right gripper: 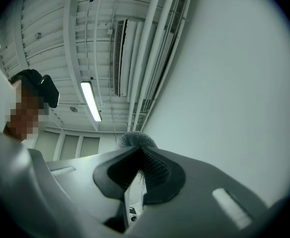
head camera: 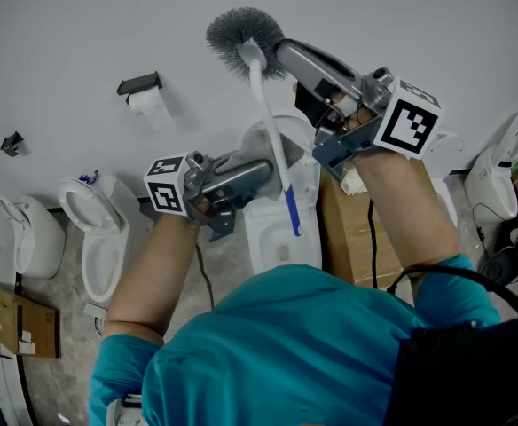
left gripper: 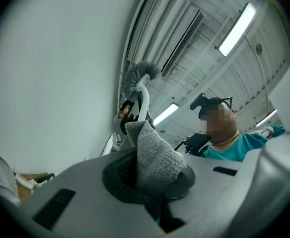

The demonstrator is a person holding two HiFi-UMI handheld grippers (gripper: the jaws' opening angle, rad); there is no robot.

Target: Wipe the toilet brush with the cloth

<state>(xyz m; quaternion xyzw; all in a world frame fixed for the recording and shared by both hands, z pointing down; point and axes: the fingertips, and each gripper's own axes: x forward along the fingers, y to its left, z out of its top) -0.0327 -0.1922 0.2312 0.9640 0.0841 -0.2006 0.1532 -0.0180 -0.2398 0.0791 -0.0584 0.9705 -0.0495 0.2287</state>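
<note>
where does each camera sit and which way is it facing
Head view: on the person's head, facing steeply down at both forearms, left gripper, right gripper, toilets.
Left gripper view: on that gripper, tilted up past the grey cloth in its jaws toward the ceiling; teal shirt shows.
Right gripper view: on that gripper, tilted up at wall and ceiling; the person's head at left edge.
Shared: all three show the toilet brush.

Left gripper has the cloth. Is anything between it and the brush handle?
Nothing visible. The cloth in the left gripper sits right by the white brush handle, touching or nearly so; I cannot tell which. The right gripper holds it just under the bristles.
</note>
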